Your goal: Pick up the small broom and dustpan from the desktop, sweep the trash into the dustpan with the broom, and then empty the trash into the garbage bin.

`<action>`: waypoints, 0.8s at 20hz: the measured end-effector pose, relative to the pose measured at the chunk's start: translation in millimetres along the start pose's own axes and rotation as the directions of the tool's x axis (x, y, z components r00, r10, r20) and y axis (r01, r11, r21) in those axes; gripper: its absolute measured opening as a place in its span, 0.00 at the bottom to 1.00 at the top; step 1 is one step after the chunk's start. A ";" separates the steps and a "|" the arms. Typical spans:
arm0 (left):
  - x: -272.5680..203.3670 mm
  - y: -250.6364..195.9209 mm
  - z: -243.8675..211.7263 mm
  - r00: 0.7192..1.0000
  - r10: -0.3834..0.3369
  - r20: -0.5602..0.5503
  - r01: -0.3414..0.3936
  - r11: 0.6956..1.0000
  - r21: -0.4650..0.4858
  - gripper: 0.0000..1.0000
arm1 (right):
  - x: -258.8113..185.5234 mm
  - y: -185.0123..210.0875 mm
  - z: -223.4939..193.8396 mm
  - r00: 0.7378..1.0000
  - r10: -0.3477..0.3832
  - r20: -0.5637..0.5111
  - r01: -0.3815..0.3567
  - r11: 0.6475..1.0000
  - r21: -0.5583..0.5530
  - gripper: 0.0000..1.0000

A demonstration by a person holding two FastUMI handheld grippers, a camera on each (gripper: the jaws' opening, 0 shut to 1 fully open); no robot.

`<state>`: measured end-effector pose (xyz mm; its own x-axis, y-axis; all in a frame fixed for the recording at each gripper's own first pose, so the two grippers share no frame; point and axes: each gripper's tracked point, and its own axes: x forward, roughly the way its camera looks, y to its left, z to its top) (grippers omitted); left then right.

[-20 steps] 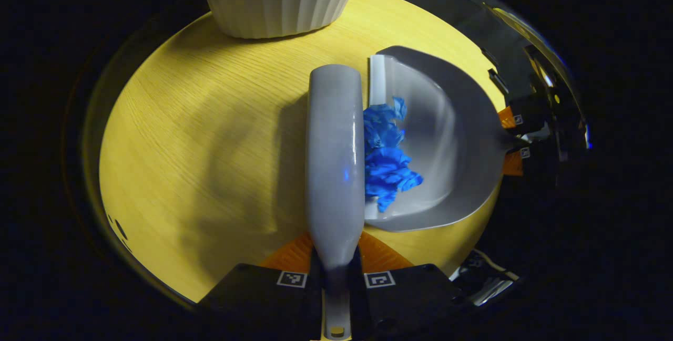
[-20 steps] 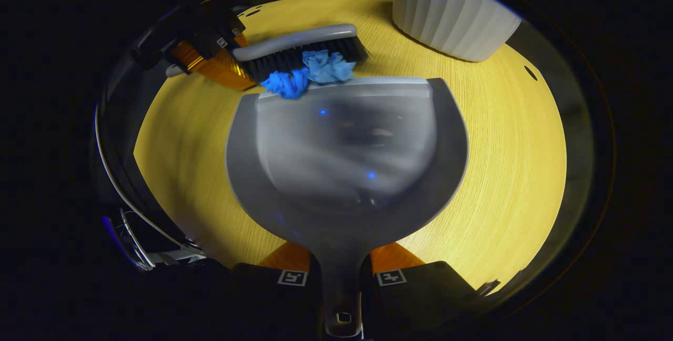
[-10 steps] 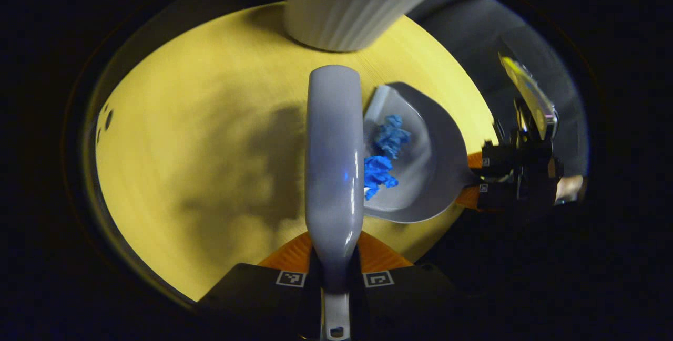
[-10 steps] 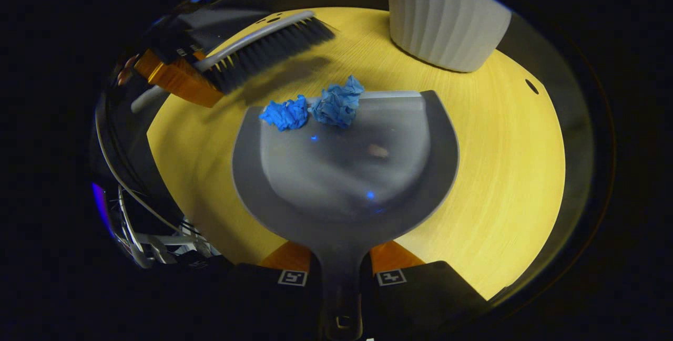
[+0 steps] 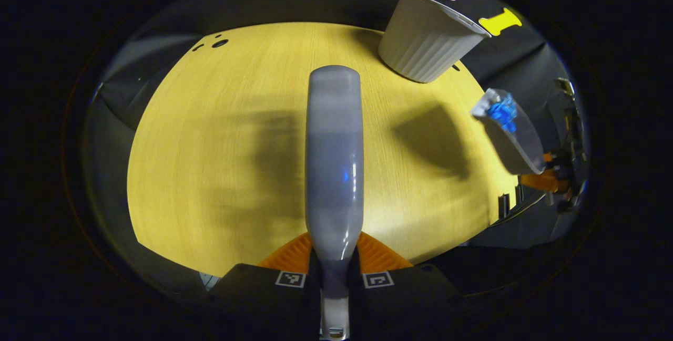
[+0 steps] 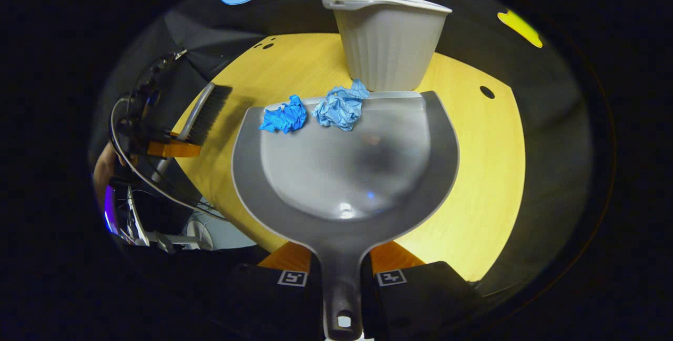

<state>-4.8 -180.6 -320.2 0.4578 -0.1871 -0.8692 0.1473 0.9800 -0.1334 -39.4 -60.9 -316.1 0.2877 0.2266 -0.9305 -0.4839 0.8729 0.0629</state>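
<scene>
My left gripper (image 5: 335, 258) is shut on the handle of the small grey broom (image 5: 334, 162), which hangs over the yellow wooden table (image 5: 221, 162). In the right gripper view the same broom (image 6: 202, 115) is off to the left, bristles down, clear of the pan. My right gripper (image 6: 340, 263) is shut on the handle of the grey dustpan (image 6: 347, 183), held above the table. Two crumpled blue paper balls (image 6: 284, 116) (image 6: 342, 107) lie near the pan's front lip. The white ribbed garbage bin (image 6: 386, 47) stands just beyond that lip. From the left gripper view the dustpan (image 5: 512, 141) is tilted at the right.
The table's right edge (image 6: 512, 183) and near-left edge drop to dark floor. Small holes (image 6: 487, 92) mark the tabletop beside the bin. A hand (image 6: 105, 165) and cables (image 6: 126, 120) show at the left behind the broom.
The dustpan has risen off the table with both blue balls in it and now faces the bin. The broom has lifted and drawn away to the left.
</scene>
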 end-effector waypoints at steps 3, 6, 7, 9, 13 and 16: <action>-3.8 -2.1 -9.7 0.999 -0.017 0.031 0.017 1.000 0.012 0.25 | -2.4 16.4 -4.0 0.998 0.046 -0.034 -0.041 0.991 0.130 0.33; -6.2 9.5 -17.4 0.998 -0.045 0.044 0.044 0.999 0.014 0.25 | -4.1 15.9 -3.7 1.000 -0.001 -0.011 0.003 0.990 0.139 0.33; -4.0 10.3 -17.4 0.998 -0.046 0.042 0.046 0.999 0.007 0.25 | -3.1 14.8 -3.6 1.000 -0.020 -0.002 0.020 0.991 0.130 0.33; -1.3 12.7 -15.7 0.998 -0.049 0.040 0.049 0.999 -0.001 0.29 | -9.0 10.8 2.0 0.998 -0.058 0.027 0.054 0.990 0.130 0.33; -5.1 19.0 -13.1 0.996 -0.064 0.062 0.066 0.997 -0.028 0.25 | -0.8 -13.6 39.8 0.978 -0.160 0.135 0.139 0.978 0.155 0.33; -15.8 31.3 -11.6 0.995 -0.069 0.072 0.074 0.995 -0.061 0.25 | 12.3 -29.1 58.5 0.946 -0.265 0.189 0.239 0.959 0.150 0.33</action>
<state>-17.6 -146.1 -316.2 0.5088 -0.2589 -0.8211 0.1269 0.9658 -0.2259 26.6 -58.2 -308.3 0.5563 0.0641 -0.8285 -0.2712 0.9564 -0.1081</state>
